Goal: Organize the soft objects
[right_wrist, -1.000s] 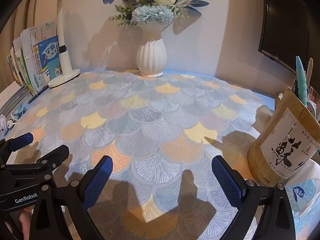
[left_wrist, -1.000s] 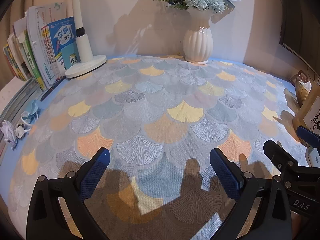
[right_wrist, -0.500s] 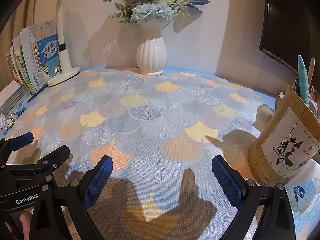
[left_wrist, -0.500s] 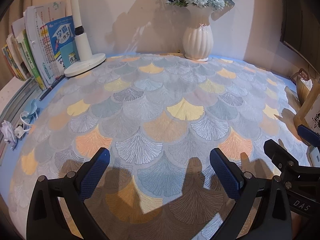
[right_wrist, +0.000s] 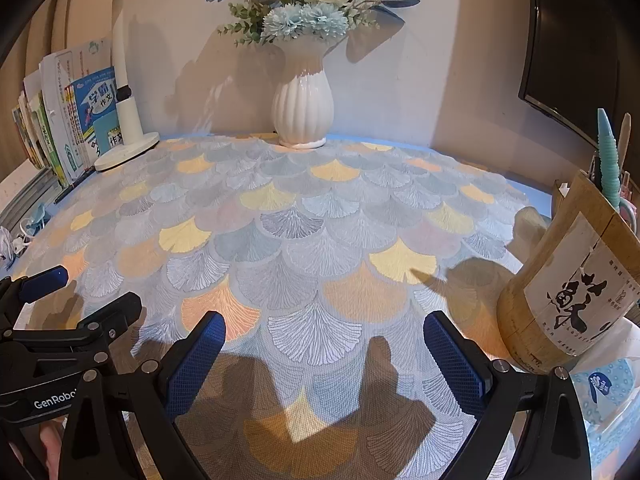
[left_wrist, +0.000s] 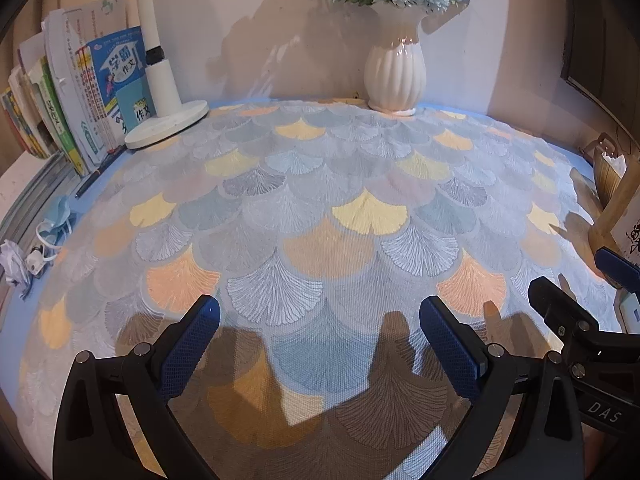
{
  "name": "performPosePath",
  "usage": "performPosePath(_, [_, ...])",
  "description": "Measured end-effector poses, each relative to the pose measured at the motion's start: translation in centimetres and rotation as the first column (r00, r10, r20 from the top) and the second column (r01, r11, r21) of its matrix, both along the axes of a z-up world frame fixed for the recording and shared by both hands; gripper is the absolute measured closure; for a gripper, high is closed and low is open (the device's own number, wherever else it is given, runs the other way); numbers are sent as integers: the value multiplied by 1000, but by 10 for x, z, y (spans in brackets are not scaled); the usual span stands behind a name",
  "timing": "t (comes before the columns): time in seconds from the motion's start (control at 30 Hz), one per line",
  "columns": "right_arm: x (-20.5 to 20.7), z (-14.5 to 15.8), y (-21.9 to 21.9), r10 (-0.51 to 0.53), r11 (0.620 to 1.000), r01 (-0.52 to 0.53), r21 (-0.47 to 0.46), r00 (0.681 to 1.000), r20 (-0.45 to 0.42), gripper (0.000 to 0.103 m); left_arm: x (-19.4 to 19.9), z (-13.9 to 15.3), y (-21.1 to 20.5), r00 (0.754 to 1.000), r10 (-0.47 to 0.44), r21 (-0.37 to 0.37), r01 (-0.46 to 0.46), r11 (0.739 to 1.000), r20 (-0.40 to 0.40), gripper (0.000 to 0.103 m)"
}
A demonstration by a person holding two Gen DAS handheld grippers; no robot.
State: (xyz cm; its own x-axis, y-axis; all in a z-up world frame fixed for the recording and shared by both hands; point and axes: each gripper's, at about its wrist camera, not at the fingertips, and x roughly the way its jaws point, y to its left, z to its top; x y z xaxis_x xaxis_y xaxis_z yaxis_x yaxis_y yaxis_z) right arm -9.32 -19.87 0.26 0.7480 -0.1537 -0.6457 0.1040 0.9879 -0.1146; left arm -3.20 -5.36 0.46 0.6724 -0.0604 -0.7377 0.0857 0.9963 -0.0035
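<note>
Two pairs of tongs hover low over the pastel fan-patterned cloth (left_wrist: 320, 208) that covers the bench, and both stand wide apart with nothing between their blue pads. The left tongs (left_wrist: 320, 332) sit just beside the right tongs (right_wrist: 324, 340), each seen at the edge of the other's view.

The white ribbed ceramic vase of blue and white flowers (right_wrist: 303, 116) stands at the far edge of the cloth against the wall. Left of the vase are a white desk lamp with a round base (left_wrist: 166, 120) and a row of upright books (left_wrist: 80, 100). Well to the right of the vase stands a tan cylindrical wooden holder with a paper label (right_wrist: 568, 280), and nearer than it lies a light blue patterned tissue pack (right_wrist: 608, 396).

No loose soft object lies on the open cloth in front of the vase. A crumpled pale blue face mask (left_wrist: 58, 212) lies far left of the vase at the cloth's border; whether it or the cloth itself is the task's thing cannot be told. The step in hand looks like the approach, before any grasp. The next move probably calls for choosing a soft item, bringing one pair of tongs over it and pinching it gently.
</note>
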Motion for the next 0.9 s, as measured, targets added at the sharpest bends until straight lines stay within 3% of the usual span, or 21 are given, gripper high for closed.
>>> performPosePath(0.33, [1, 0, 0, 5, 1000, -5, -3, 1000, -7, 4, 11, -11, -3, 996, -2, 28, 4, 1000, -87, 3])
performPosePath(0.57, [3, -1, 0, 5, 1000, -6, -7, 1000, -19, 4, 12, -12, -2, 995, 7, 14, -5, 1000, -100, 0])
performPosePath(0.8, [9, -6, 0, 6, 1000, -6, 2, 998, -60, 4, 16, -12, 0, 994, 11, 7, -11, 1000, -108, 0])
performPosePath(0.9, [17, -12, -1, 22, 1000, -20, 20, 993, -117, 4, 17, -13, 1, 994, 13, 7, -12, 1000, -108, 0])
